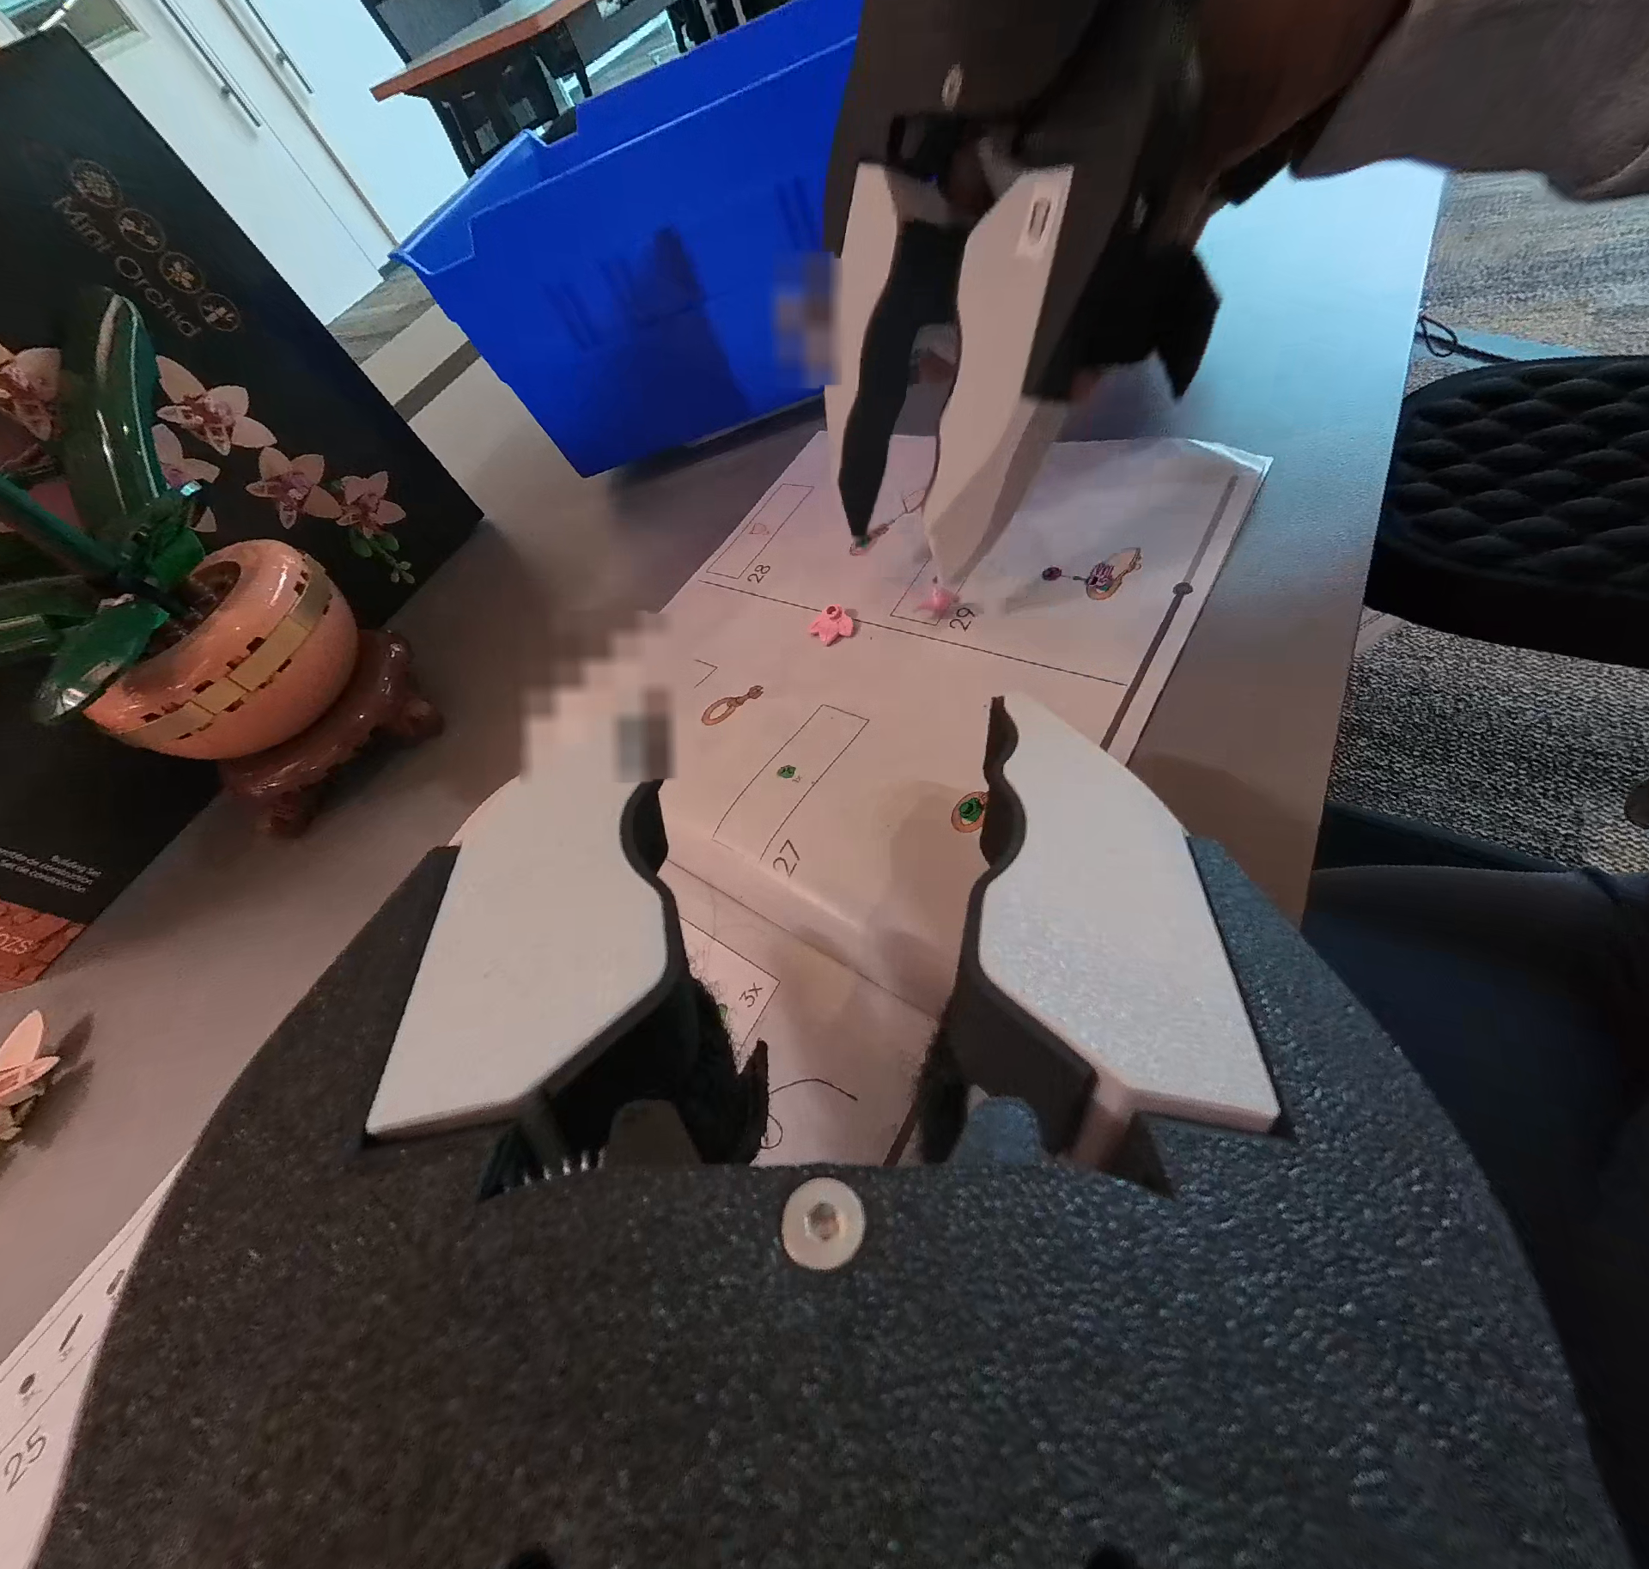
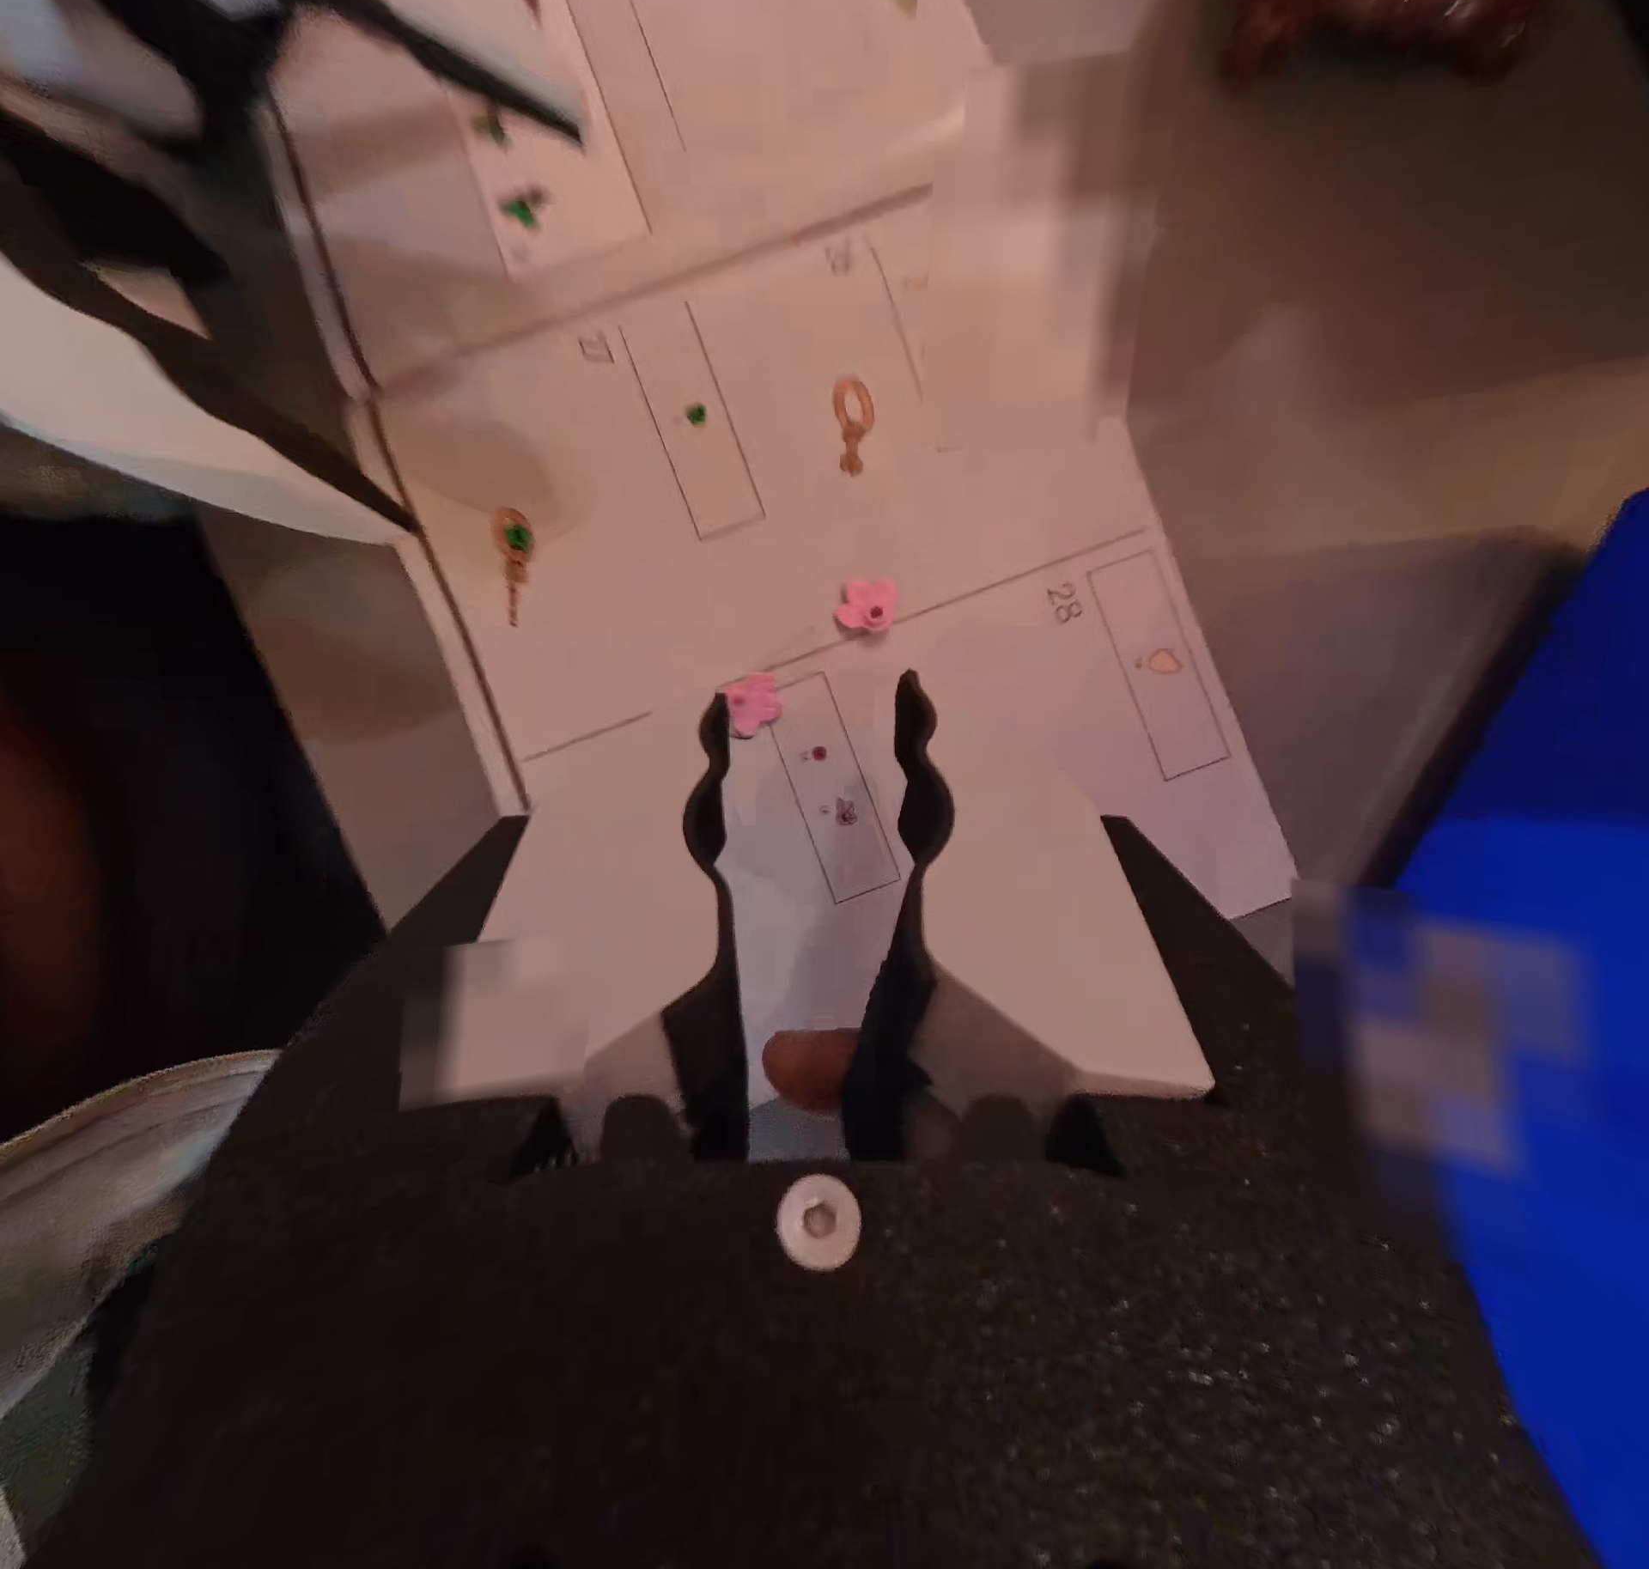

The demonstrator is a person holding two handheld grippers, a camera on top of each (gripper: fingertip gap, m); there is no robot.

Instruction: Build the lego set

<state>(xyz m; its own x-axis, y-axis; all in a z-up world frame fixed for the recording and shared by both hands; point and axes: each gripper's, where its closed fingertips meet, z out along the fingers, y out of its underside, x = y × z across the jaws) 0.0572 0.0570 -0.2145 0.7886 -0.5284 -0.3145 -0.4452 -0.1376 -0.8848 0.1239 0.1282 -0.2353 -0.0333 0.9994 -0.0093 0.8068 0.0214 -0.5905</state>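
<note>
Two small pink flower pieces lie on the white instruction sheet [image 1: 901,696]. One pink piece [image 1: 832,625] lies free on a printed line. The other pink piece [image 1: 937,600] sits right at one fingertip of my right gripper [image 1: 901,558], which points down onto the sheet, open and empty. In the right wrist view the right gripper [image 2: 814,692] has the near flower [image 2: 754,703] just beside its left fingertip, not between the jaws; the far flower [image 2: 865,605] lies ahead. My left gripper [image 1: 821,750] hovers open and empty over the sheet, short of both pieces.
A built orchid in a pink pot [image 1: 223,652] stands left on a brown stand, in front of the dark set box [image 1: 223,322]. A blue bin [image 1: 642,277] stands behind the sheet, also in the right wrist view [image 2: 1535,812]. A small flower assembly [image 1: 22,1071] lies far left. A black chair [image 1: 1517,500] is right.
</note>
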